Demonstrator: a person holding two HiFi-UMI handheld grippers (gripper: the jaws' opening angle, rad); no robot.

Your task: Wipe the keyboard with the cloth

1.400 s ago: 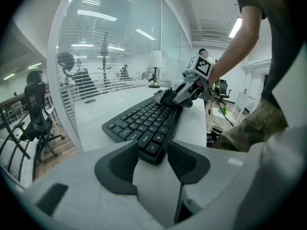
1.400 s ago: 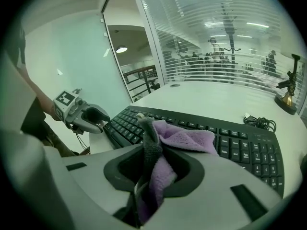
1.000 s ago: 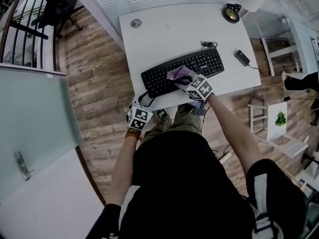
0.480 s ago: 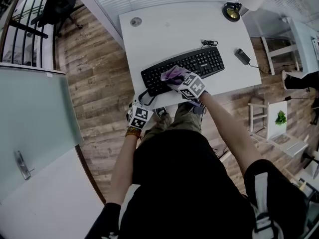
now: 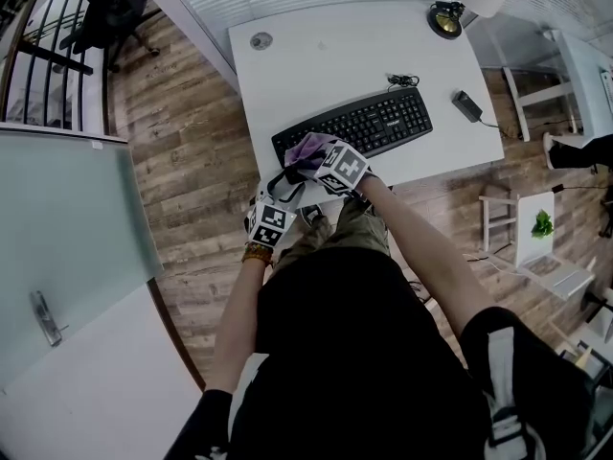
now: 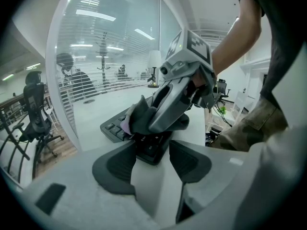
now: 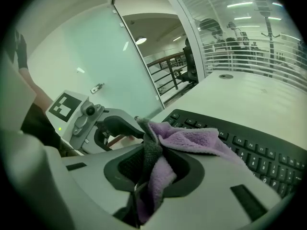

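A pale frosted glass partition (image 5: 72,218) stands at the far left over a brown wood-plank floor (image 5: 192,161). Right of it is the white rectangular desk (image 5: 326,65), with a small grey round grommet (image 5: 261,43) near its far left corner. The left gripper (image 6: 152,150), grey with a black-and-white marker cube, is held at the desk's near edge and points at the left end of the black full-size computer keyboard (image 5: 378,123). Its jaws are spread and have just been opening; the keyboard's near-left corner lies between their tips, and the dark pads (image 6: 120,164) seem to stand just clear of it, though the view is too tight to be sure.

Just right of that, the purple fluffy microfibre cloth (image 5: 306,148) lies bunched on the keyboard's left end. The right gripper (image 7: 152,171) has its jaws pinched on a gathered fold of the cloth, whose loose part spreads forward over the leftmost keys. The gripper is tilted downward, close beside the left gripper.

Further right the keyboard runs slantwise across the desk, its keys there uncovered, with a coiled black cable (image 5: 402,81) behind it. A small black rectangular device (image 5: 466,108) lies near the desk's right edge, and a round black-and-brass object (image 5: 443,24) sits at the far right corner
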